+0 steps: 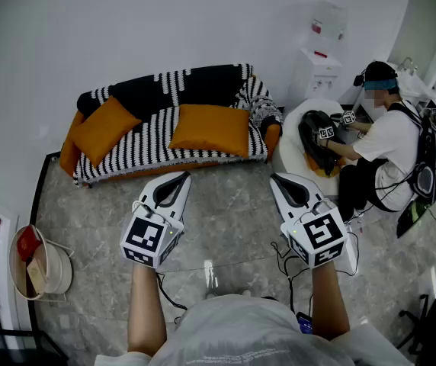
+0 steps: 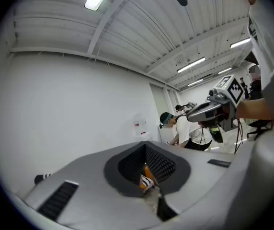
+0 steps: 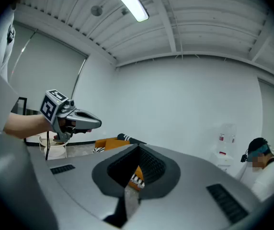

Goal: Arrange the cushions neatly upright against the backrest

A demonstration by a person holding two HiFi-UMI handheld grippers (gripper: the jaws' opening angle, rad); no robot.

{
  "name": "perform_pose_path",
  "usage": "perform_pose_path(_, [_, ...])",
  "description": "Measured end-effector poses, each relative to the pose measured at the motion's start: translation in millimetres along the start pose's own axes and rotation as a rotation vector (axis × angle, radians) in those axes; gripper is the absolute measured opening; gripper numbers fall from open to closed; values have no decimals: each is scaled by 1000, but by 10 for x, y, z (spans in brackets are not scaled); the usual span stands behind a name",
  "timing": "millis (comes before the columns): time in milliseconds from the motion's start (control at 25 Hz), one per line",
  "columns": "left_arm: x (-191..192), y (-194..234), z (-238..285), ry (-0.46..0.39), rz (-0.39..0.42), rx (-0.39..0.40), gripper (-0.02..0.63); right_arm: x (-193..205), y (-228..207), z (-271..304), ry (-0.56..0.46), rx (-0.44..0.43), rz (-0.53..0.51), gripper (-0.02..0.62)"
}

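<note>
We hold both tongs side by side above the grey floor [image 1: 226,219], tips towards the sofa [image 1: 203,84], well apart from it. The left tongs [image 1: 180,178] are fully closed with nothing in them, and so are the right tongs [image 1: 277,180]. Ahead of the tongs, roughly between their two lines, the right orange cushion [image 1: 210,129] sits on the striped seat. Its long axis runs across the sofa and its top edge is near the foot of the backrest. We cannot tell whether it leans or lies flat. Ahead and to the left of the left tongs, the left orange cushion [image 1: 104,128] is tilted onto a corner at the armrest end, its long axis running diagonally. Off beyond the right tongs a seated person [image 1: 386,139] works with another pair.
</note>
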State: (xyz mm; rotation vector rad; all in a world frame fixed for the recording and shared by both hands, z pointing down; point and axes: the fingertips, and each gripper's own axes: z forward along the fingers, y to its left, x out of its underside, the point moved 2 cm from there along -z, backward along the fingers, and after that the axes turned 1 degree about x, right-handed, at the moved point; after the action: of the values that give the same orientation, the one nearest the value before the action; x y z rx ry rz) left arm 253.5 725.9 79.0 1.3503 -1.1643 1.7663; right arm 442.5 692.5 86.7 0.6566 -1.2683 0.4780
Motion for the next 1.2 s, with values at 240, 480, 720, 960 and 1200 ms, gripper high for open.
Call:
perform_pose_path(240, [55, -53, 73, -9, -87, -3, 8, 55, -201, -35, -15, 8, 58, 2])
perform_pose_path(480, [143, -212, 113, -43, -172, -28, 6, 182, -361, -68, -6, 18, 97, 3])
perform_pose_path(720, [294, -424, 224, 52, -75, -77, 8, 391, -495, -141, 11, 5, 78, 3])
perform_pose_path(960, [453, -503, 367, 104, -94, -82, 8, 525, -582, -104, 10, -12, 92, 2])
perform_pose_path(1200, [577, -487, 582, 119, -79, -79, 8, 677, -764, 35, 21, -9, 120, 2])
